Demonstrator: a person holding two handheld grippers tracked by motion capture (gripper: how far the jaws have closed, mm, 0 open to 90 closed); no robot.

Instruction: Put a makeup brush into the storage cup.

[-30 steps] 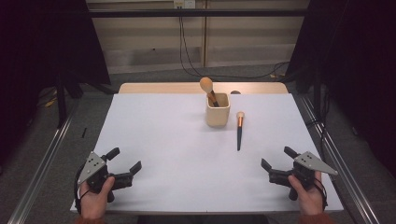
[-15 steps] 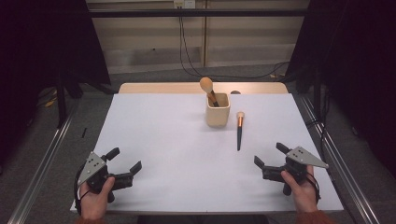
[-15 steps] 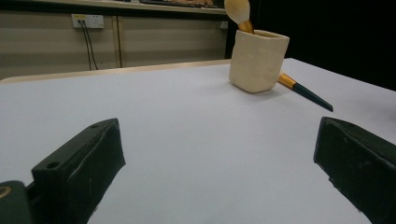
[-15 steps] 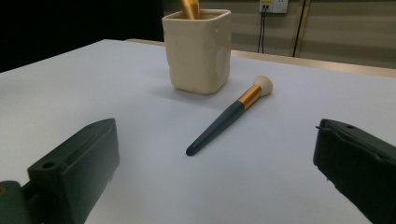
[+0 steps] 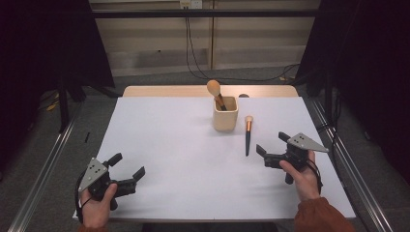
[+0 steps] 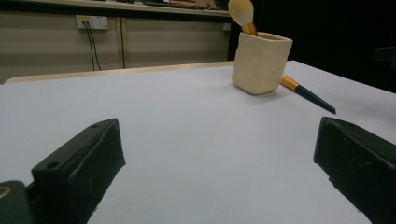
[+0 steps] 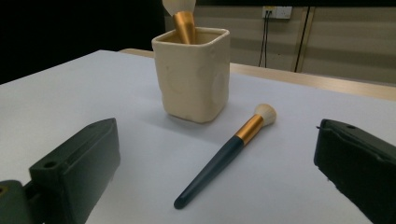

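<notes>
Brush (image 7: 227, 152) lies flat on the bench just ahead of our right tool (image 5: 274, 151), whose jaws stand wide and empty. We should straddle its dark handle squarely before closing. The cup (image 5: 226, 113) sits just beyond; our left tool (image 5: 126, 172), also agape, idles well apart.

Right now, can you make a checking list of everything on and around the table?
Surface: white table, flat and bare apart from the job's things.
Job's things: cream cup upright with a big brush standing in it, head up; small brush lying flat beside the cup, apart from it, bristles toward the far edge.
Clutter: nothing seen.
Grippers: left gripper open, near the front left edge; right gripper open, close to the small brush's handle end, not touching.
Cables: two dark ones hanging from a wall socket.
Surroundings: pale wall, dark curtains, grey floor.
</notes>
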